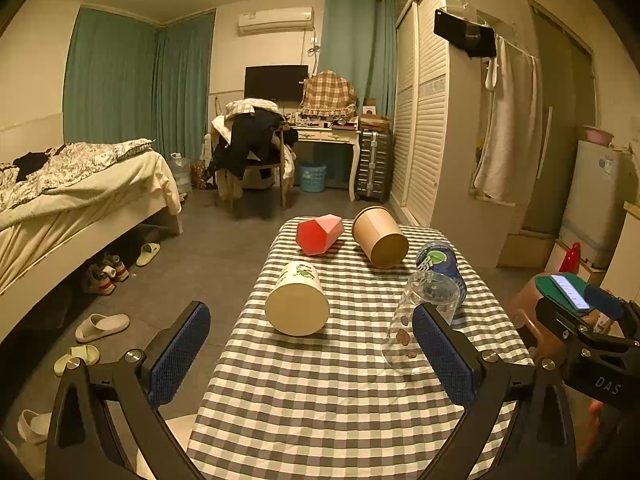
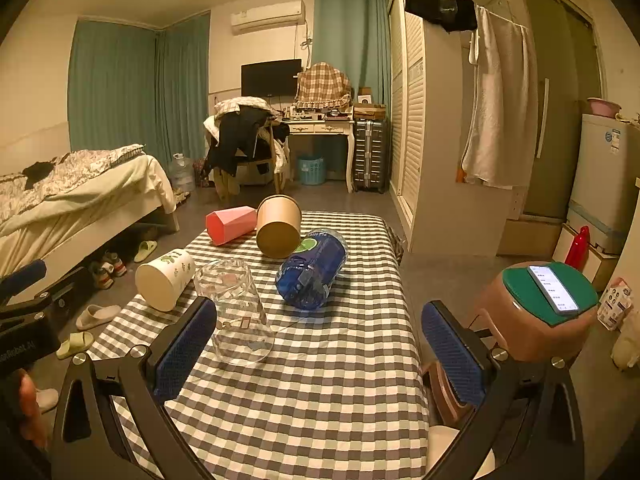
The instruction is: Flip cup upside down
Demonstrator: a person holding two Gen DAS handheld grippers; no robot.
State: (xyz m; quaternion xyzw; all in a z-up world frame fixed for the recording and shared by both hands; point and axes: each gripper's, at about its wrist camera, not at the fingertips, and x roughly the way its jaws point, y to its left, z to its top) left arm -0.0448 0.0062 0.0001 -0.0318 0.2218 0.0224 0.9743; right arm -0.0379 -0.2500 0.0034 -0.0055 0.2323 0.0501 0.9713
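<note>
We note both grippers, left gripper point(image 1: 311, 350) and right gripper point(image 2: 319, 344), wide open, empty. Clear cup point(image 2: 236, 312) inverted ahead-left of right gripper. Next, we judge: white cup point(image 1: 298, 305).

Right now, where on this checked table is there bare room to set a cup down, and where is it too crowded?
The near half of the table is bare cloth, from the clear glass and blue bottle back toward both open grippers. Its right edge beside the bottle is free too. The far end is crowded: pink cup, brown cup and white cup lie close together.
</note>
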